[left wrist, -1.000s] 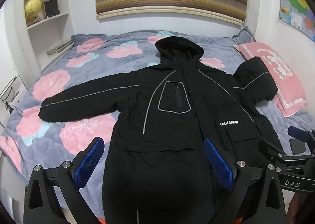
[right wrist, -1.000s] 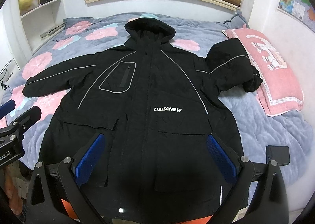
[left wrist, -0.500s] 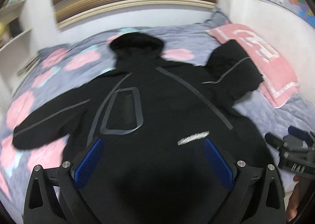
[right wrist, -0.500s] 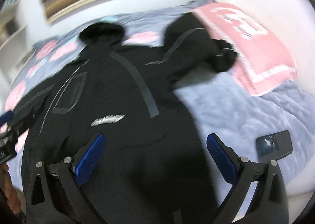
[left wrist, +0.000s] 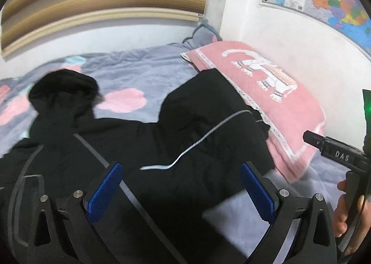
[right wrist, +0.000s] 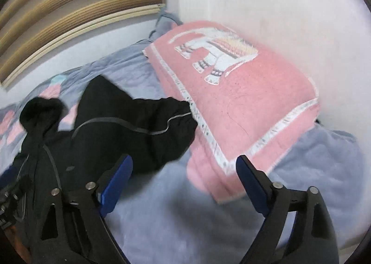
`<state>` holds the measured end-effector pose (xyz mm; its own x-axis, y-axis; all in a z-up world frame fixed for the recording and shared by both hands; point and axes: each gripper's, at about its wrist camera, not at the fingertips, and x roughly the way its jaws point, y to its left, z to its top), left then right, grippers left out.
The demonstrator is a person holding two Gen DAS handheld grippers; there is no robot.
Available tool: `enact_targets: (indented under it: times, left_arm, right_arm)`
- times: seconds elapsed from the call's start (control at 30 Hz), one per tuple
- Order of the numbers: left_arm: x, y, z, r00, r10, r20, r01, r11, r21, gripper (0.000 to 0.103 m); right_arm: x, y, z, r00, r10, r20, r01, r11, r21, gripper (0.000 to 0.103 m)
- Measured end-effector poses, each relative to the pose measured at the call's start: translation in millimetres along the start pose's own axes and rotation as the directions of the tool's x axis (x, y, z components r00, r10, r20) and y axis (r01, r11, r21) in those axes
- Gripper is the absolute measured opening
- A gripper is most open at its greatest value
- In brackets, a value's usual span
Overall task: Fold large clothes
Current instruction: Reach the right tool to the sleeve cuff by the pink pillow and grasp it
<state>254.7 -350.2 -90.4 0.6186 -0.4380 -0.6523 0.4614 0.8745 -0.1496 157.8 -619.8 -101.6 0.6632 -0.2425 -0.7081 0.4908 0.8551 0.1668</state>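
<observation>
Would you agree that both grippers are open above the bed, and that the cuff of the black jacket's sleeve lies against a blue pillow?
Not quite: the pillow is pink, as the right wrist view shows. The rest holds: the left gripper and right gripper are open, and the jacket sleeve ends at the pillow's edge.

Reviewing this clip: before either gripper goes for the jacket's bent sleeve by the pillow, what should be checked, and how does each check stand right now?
1. Left gripper open, empty: ok.
2. Right gripper open, empty: ok.
3. Black jacket sleeve in view, unobstructed: ok.
4. Sleeve cuff clear of pink pillow: not ok, it touches the pillow's edge.
5. Sleeve lying flat: not ok, it is bent back.
6. Image sharp enough to aim: not ok, both views blurred.
</observation>
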Motion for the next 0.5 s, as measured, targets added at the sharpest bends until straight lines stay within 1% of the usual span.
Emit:
enact_targets:
  times: [0.13,0.17,0.23,0.33,0.4,0.47,0.5]
  left_arm:
    - [57,4,-1,0.998,-0.052,-0.044,0.050,0.998,-0.047,0.101]
    - [71,7,-4,0.996,-0.060,-0.062,0.056,0.996,-0.064,0.101]
    - [93,10,-9,0.994,-0.070,-0.080,0.063,0.994,-0.084,0.101]
    - [111,19,-19,0.991,-0.093,-0.099,0.080,0.989,-0.127,0.101]
    - [117,24,-23,0.989,-0.099,-0.106,0.083,0.986,-0.143,0.101]
    - [120,28,-26,0.989,-0.094,-0.114,0.077,0.985,-0.152,0.101]
    - [124,30,-28,0.989,-0.095,-0.118,0.075,0.985,-0.158,0.101]
  right_arm:
    - [60,-14,20,0.998,0.062,-0.031,-0.061,0.998,0.025,0.090]
    - [66,-14,20,0.996,0.080,-0.034,-0.079,0.997,0.023,0.089]
    - [95,-11,24,0.992,0.116,-0.050,-0.115,0.993,0.019,0.089]
    - [132,-11,23,0.988,0.130,-0.086,-0.127,0.991,0.034,0.086]
    - [154,-12,21,0.984,0.135,-0.115,-0.130,0.990,0.048,0.077]
    - [169,-11,19,0.983,0.118,-0.143,-0.111,0.992,0.061,0.074]
    - [179,-12,19,0.979,0.129,-0.158,-0.117,0.990,0.081,0.073]
